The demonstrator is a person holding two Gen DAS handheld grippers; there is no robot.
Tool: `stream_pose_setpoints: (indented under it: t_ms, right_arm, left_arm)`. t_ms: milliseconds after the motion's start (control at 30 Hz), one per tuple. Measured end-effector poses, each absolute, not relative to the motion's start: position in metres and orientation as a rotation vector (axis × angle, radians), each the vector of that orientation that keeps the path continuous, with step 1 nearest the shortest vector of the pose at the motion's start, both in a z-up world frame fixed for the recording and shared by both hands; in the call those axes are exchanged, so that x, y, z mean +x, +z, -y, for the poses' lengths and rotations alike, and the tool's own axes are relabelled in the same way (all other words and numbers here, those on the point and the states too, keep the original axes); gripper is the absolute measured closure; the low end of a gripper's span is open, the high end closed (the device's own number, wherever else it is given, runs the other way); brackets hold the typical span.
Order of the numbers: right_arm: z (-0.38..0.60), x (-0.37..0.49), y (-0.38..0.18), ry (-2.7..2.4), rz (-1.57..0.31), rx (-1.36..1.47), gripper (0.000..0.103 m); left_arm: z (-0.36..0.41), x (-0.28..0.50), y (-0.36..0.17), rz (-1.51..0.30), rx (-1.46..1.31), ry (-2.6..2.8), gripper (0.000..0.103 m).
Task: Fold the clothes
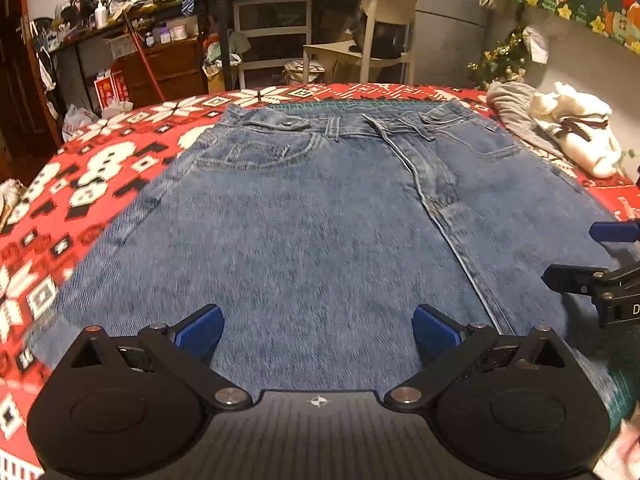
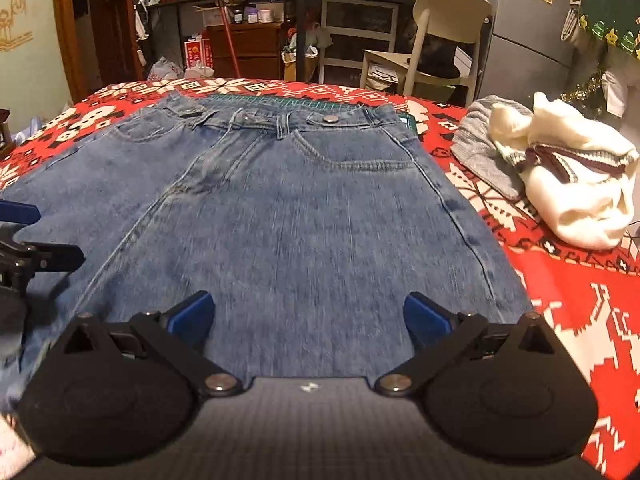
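Observation:
A pair of blue jeans (image 1: pixel 320 216) lies flat on the red patterned table cover (image 1: pixel 80 200), waistband at the far end. My left gripper (image 1: pixel 318 332) hovers open over the jeans' left leg, blue pads wide apart with nothing between them. My right gripper (image 2: pixel 308 320) stands open the same way over the right leg of the jeans (image 2: pixel 304 216). In the left wrist view the right gripper (image 1: pixel 592 256) shows at the right edge; in the right wrist view the left gripper (image 2: pixel 28 236) shows at the left edge.
A white garment (image 2: pixel 576 184) and a grey one (image 2: pixel 480 148) lie piled at the table's right side. A green cutting mat (image 2: pixel 280 101) peeks out beyond the waistband. A cream chair (image 2: pixel 436 36) and cluttered desks stand beyond the table's far edge.

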State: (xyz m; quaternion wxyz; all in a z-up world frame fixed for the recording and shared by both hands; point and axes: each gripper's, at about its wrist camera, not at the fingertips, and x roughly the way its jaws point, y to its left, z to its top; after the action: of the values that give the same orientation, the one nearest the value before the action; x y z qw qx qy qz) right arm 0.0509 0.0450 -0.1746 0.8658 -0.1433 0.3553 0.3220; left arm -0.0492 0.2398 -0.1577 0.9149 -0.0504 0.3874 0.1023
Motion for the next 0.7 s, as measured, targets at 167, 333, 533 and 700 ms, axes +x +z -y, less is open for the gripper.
stream_pose_setpoints:
  t_ms: [167,333,533,700]
  right_arm:
    - [-0.029,0.039,-0.176,0.685,-0.748,-0.3,0.001]
    - [-0.022,0.041,-0.166,0.704,-0.715,-0.303,0.001]
    - [-0.035,0.08,-0.159,0.636,-0.713,-0.219,0.001]
    - [-0.059,0.106,-0.161,0.609,-0.701,-0.209,0.001]
  left_arm:
    - [-0.236,-0.063,-0.156,-0.801,-0.098,0.208,0.001]
    - [-0.24,-0.06,-0.144,-0.768,-0.125,0.178,0.001]
    - [-0.26,-0.013,-0.144,-0.772,-0.169,0.218,0.001]
    - [-0.265,0.017,-0.148,-0.798,-0.122,0.224,0.001]
